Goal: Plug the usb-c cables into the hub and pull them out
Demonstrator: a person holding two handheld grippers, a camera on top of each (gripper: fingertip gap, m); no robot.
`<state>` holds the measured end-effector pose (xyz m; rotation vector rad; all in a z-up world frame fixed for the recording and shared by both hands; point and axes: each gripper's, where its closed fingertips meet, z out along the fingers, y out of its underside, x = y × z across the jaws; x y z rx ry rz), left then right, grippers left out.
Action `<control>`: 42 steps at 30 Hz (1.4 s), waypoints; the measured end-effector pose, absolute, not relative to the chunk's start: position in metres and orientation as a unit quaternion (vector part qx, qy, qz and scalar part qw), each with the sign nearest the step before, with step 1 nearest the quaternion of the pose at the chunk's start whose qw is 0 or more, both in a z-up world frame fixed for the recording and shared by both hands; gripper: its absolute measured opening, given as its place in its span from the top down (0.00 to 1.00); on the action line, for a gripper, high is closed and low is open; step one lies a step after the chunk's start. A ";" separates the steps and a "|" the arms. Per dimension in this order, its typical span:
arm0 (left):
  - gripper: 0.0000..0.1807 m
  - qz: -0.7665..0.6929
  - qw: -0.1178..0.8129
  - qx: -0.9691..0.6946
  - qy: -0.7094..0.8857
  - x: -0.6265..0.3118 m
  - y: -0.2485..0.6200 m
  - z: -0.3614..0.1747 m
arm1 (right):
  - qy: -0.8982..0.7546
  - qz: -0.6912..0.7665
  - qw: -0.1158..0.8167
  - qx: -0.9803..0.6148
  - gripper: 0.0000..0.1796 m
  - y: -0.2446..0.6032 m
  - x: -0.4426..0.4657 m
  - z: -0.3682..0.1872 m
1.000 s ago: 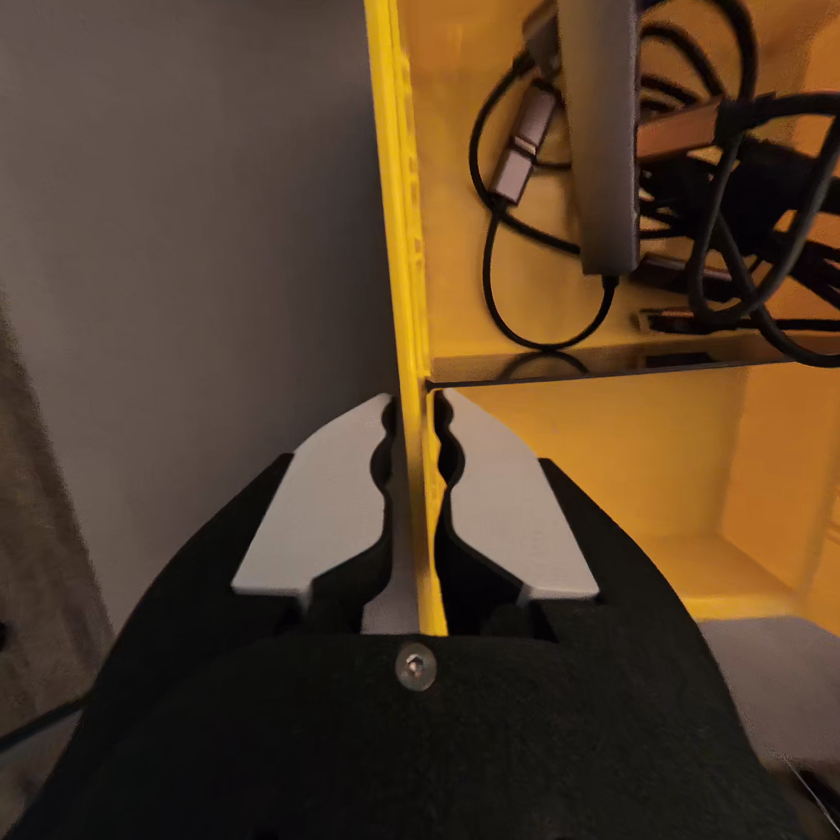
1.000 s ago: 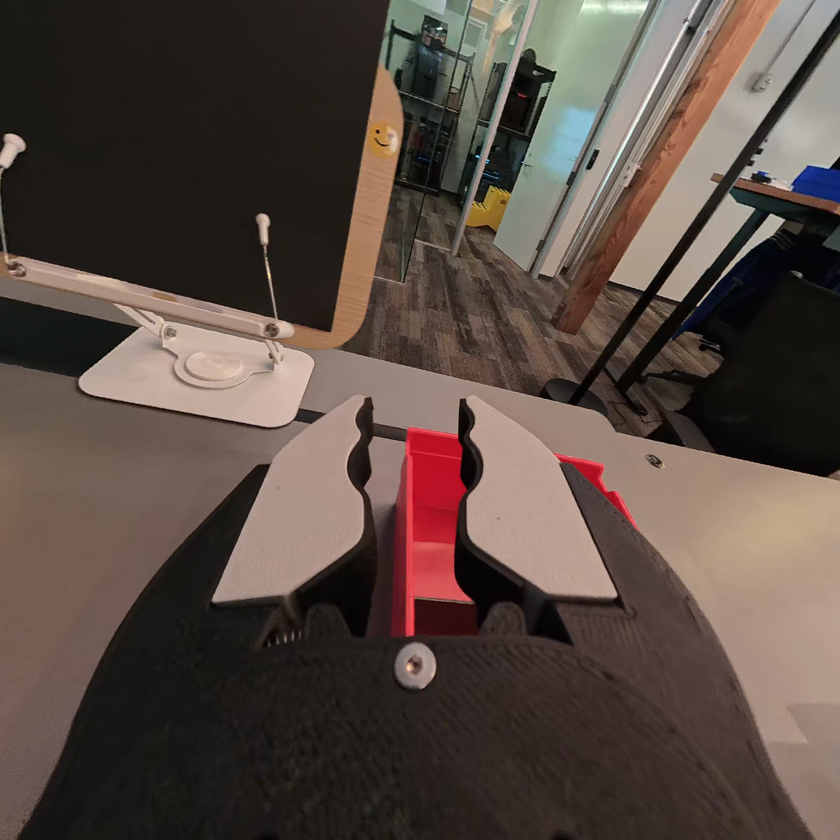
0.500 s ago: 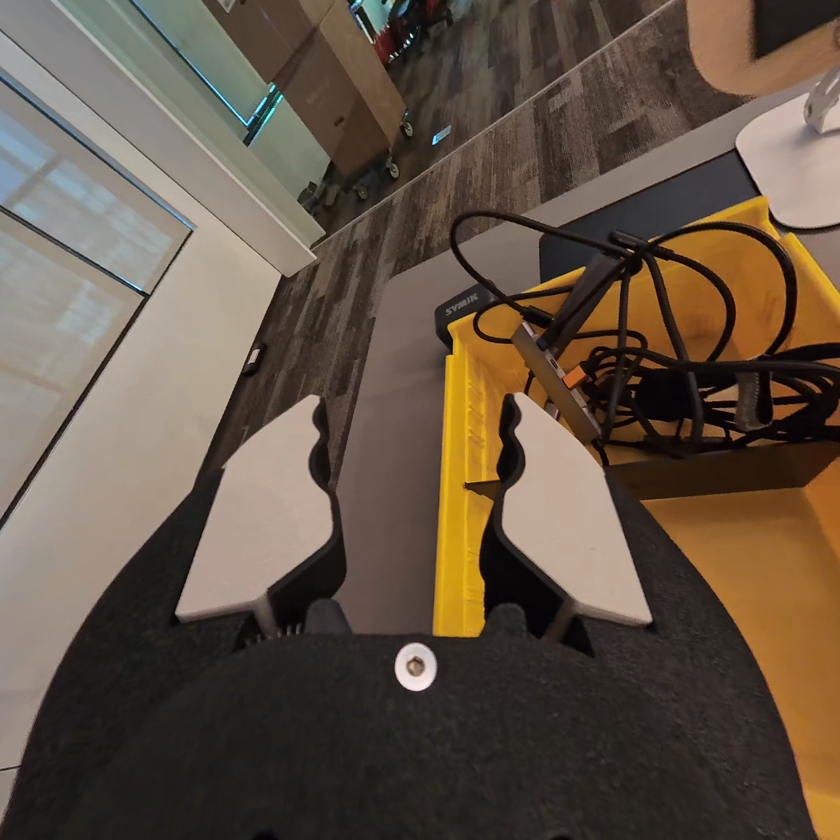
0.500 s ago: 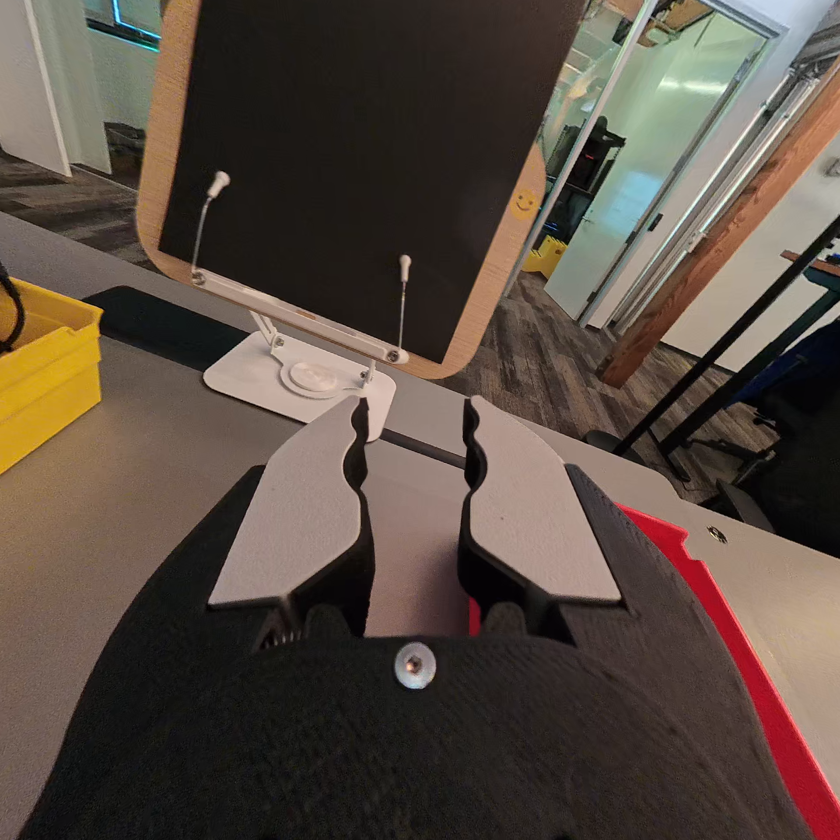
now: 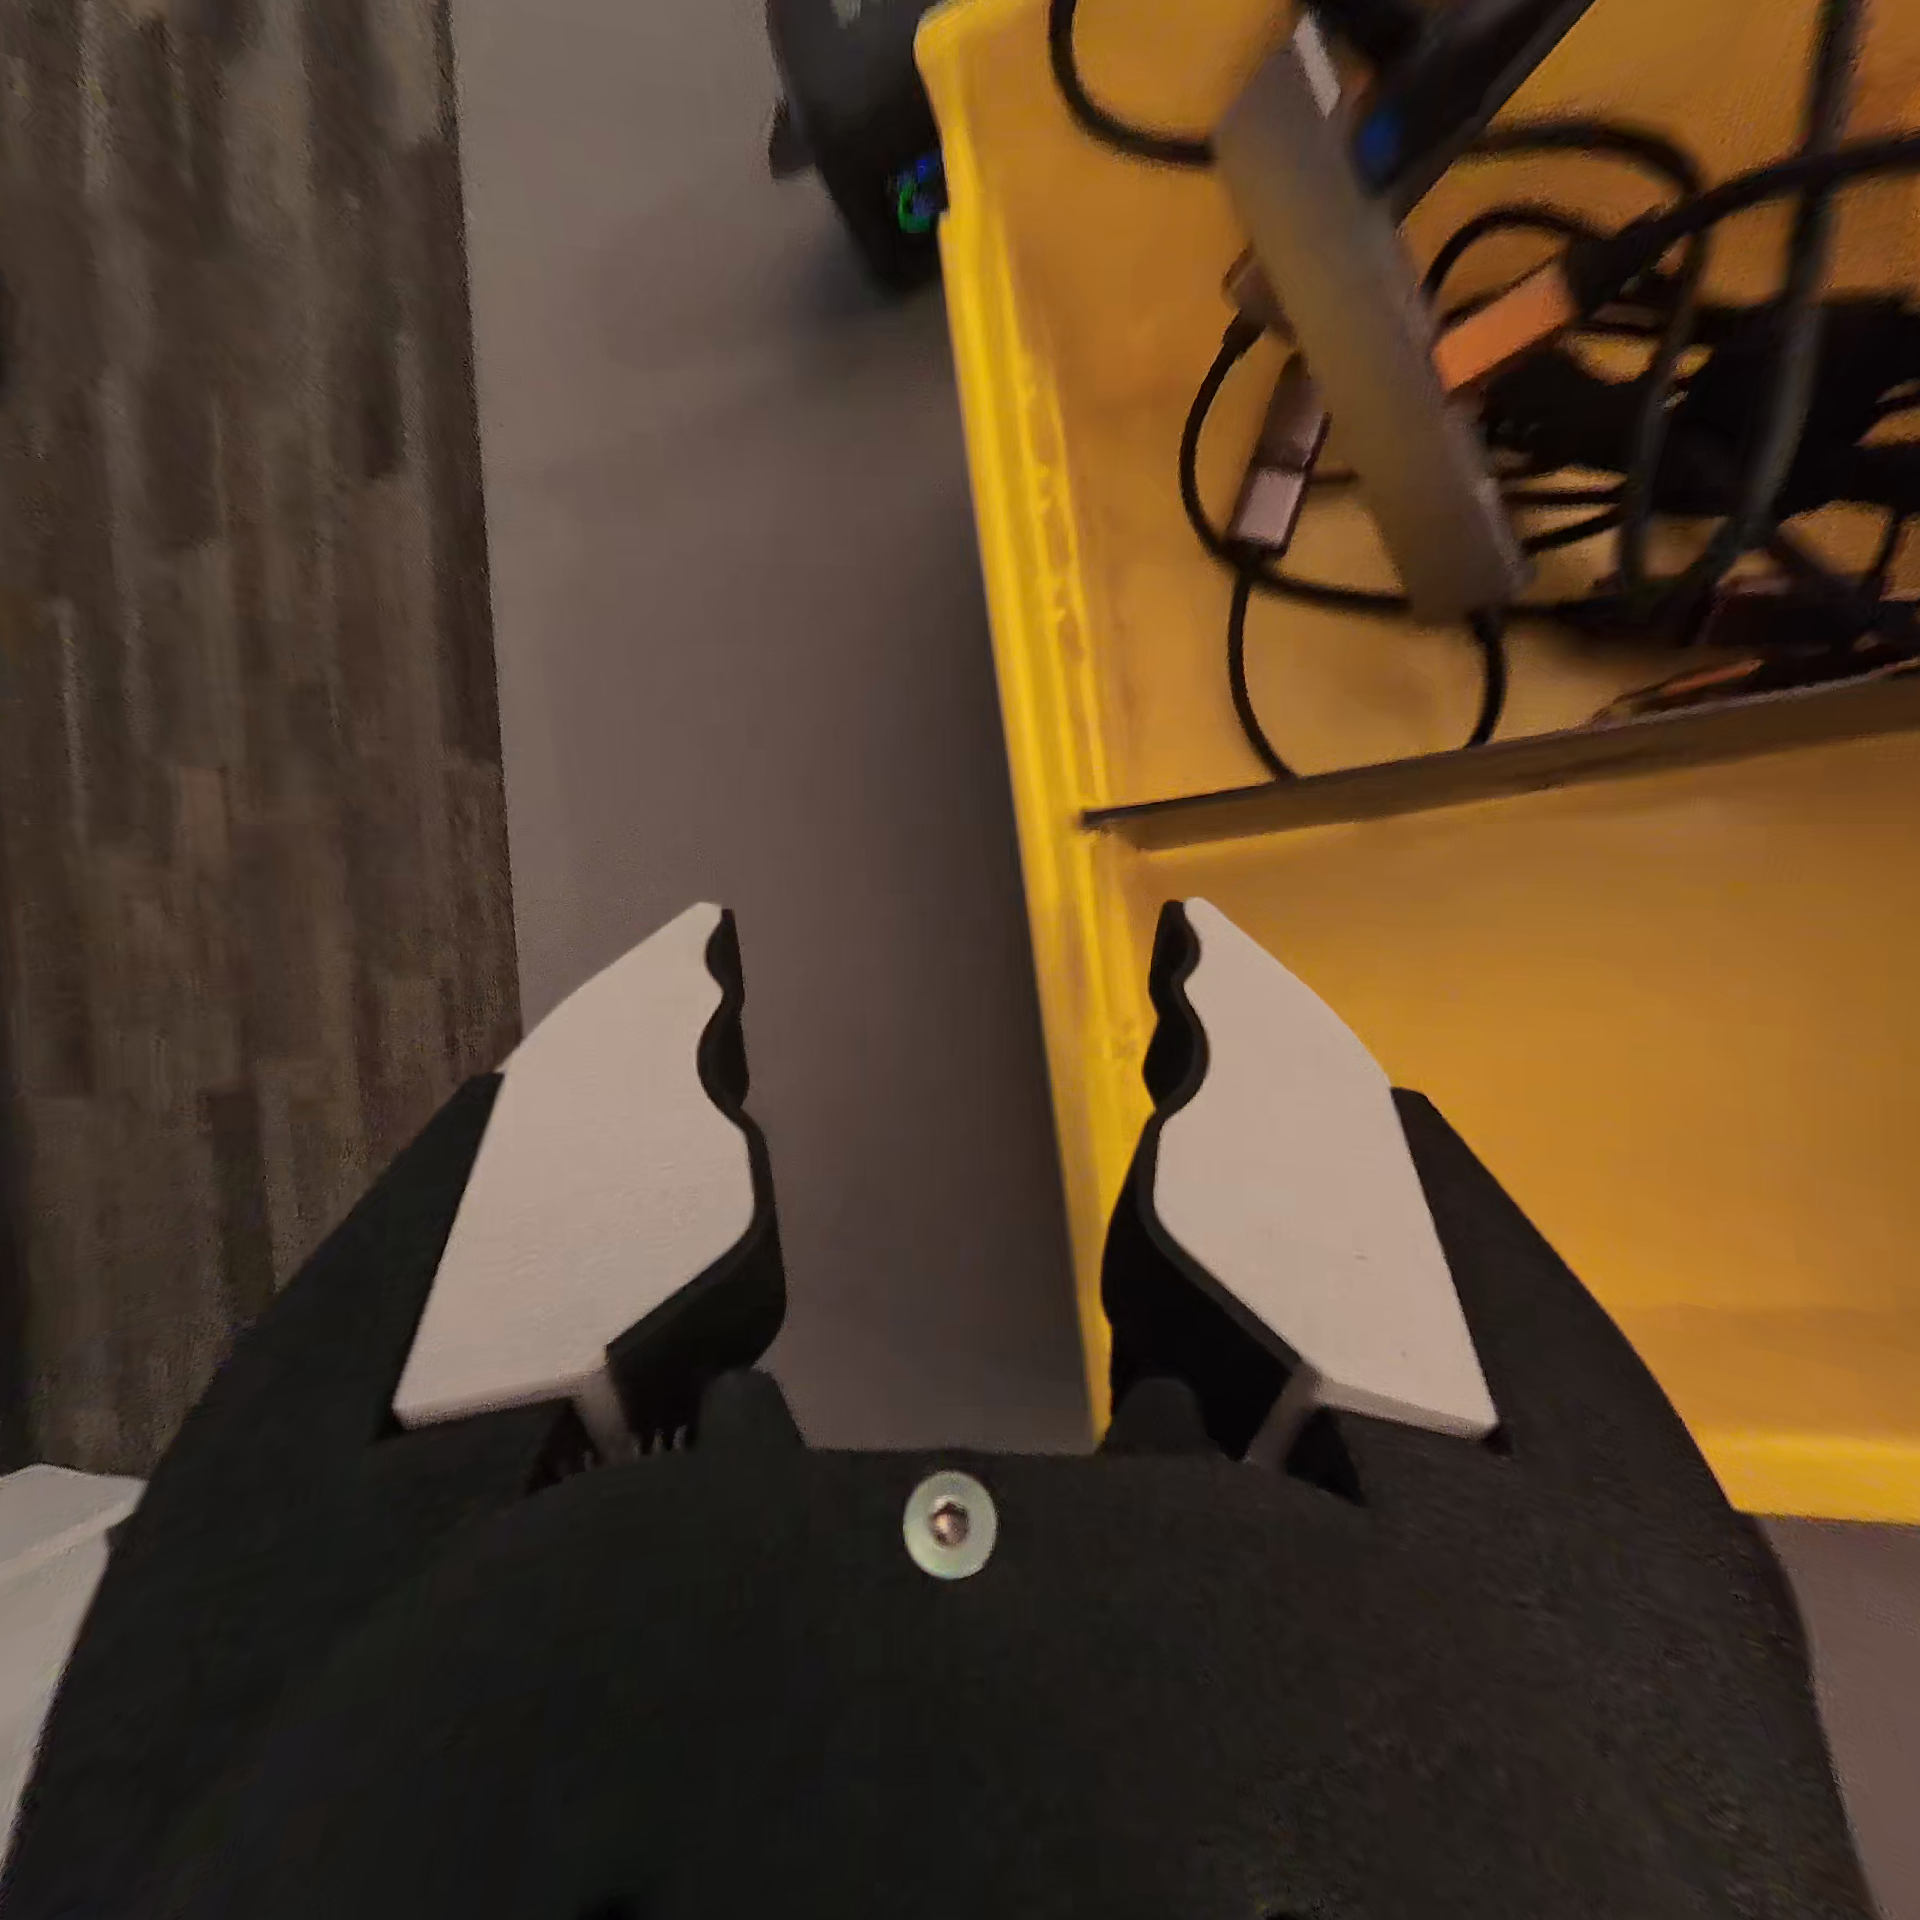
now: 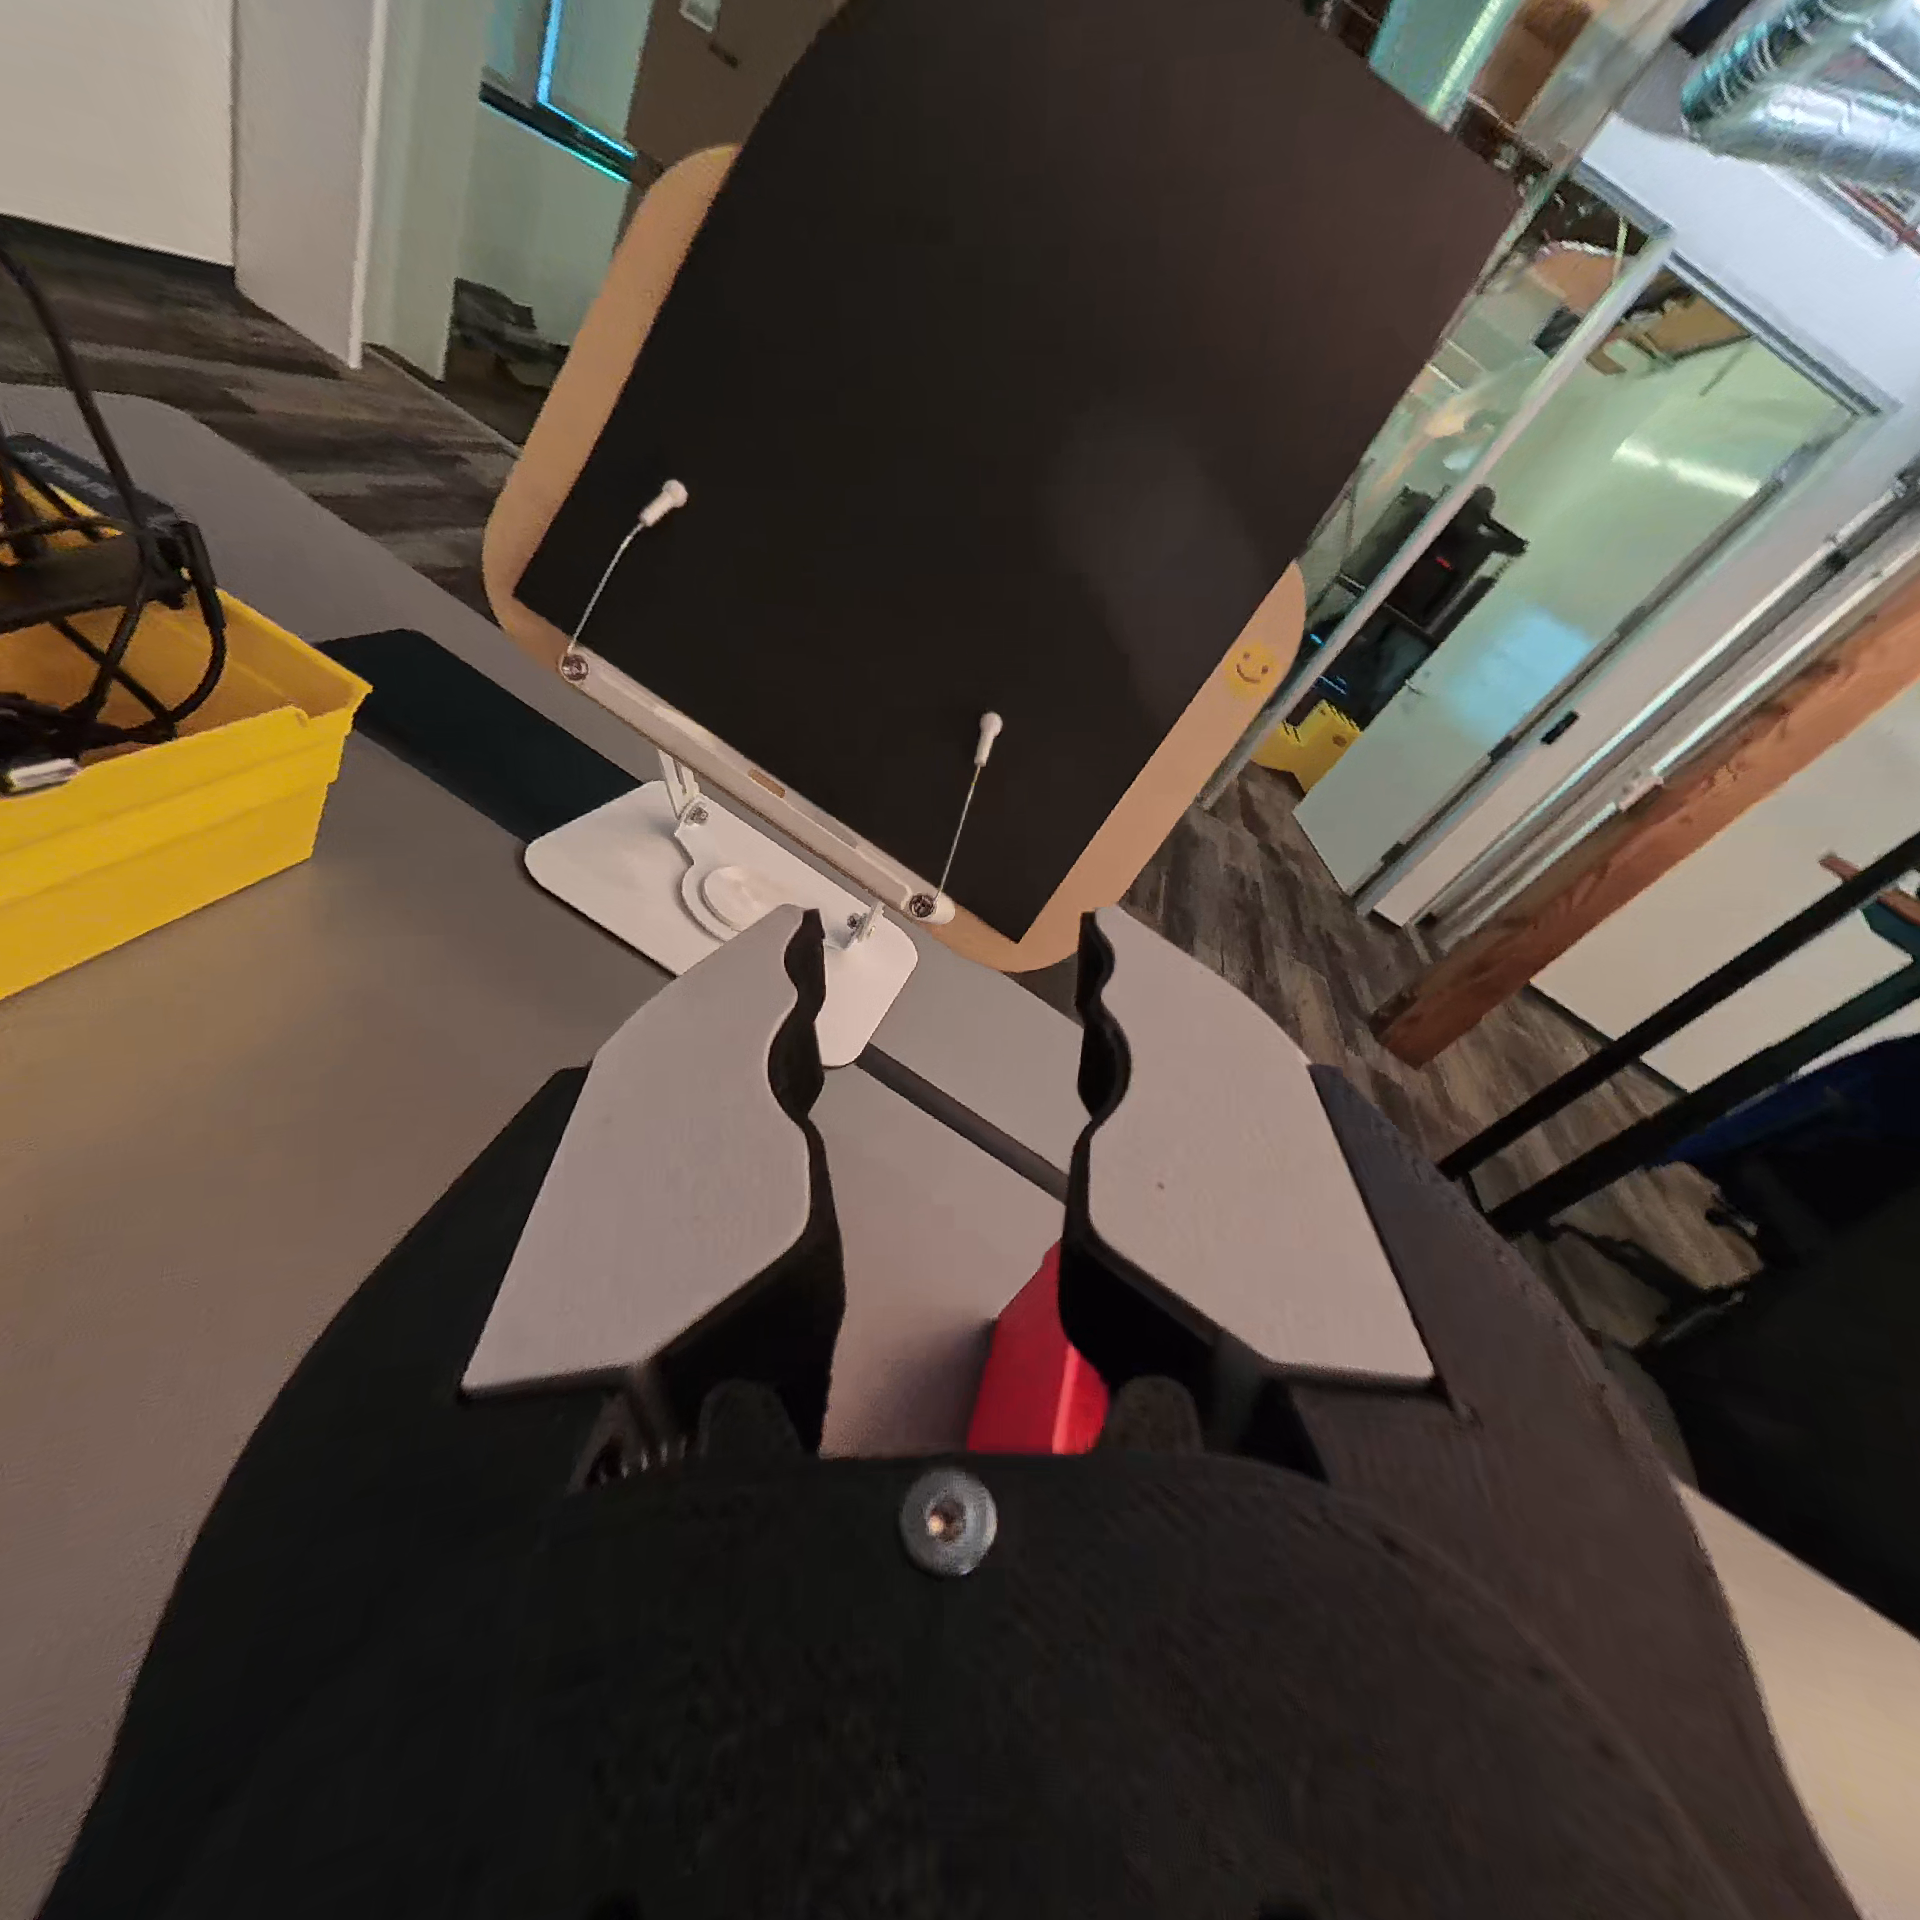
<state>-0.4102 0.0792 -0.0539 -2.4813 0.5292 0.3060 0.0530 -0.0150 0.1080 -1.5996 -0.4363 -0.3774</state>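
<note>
Right now my left tongs (image 5: 948,935) hang spread wide and empty, straddling the left wall of the yellow bin (image 5: 1039,623): one finger over the grey counter (image 5: 727,623), the other over the bin's bare near compartment. Beyond a dark divider (image 5: 1507,753), the far compartment holds the grey hub (image 5: 1361,343), lying slantwise in a tangle of black usb-c cables (image 5: 1247,665). At least one cable seems to be seated in it at the far end, though blur keeps me from counting plugs. A black device (image 5: 862,156) sits just beside the bin's far corner.

My right tongs (image 6: 948,935) are also parted and grip nothing, well apart from the bin, over the counter near a red bin (image 6: 1029,1371) and facing a dark board on a white stand (image 6: 935,468).

I judge the work barely started: nothing gripped, hub and cables untouched in their compartment.

A second back, my left tongs were pinched on the bin wall; since then they have let go and opened. The right has swung up off the red bin toward the board.
</note>
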 end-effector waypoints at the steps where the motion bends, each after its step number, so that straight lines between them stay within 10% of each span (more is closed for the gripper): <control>1: 0.60 0.114 0.273 -0.934 0.202 -0.416 0.077 -0.061 | -0.202 -0.163 0.661 -0.704 0.73 -0.016 0.054 0.113; 11: 0.66 0.089 0.184 -0.957 0.206 -0.419 0.070 -0.099 | -0.183 0.001 0.701 -0.690 0.73 -0.030 0.065 0.136; 19: 0.72 -0.006 0.386 -0.893 0.233 -0.338 0.111 -0.010 | -0.187 0.022 0.683 -0.705 0.73 -0.019 0.085 0.127; 31: 0.66 -0.114 0.188 -0.967 0.129 -0.309 0.173 -0.090 | -0.209 -0.016 0.673 -0.709 0.73 -0.022 0.095 0.123; 42: 0.83 -0.075 0.168 -0.970 0.162 -0.303 0.175 -0.104 | -0.238 -0.025 0.660 -0.712 0.73 -0.017 0.088 0.113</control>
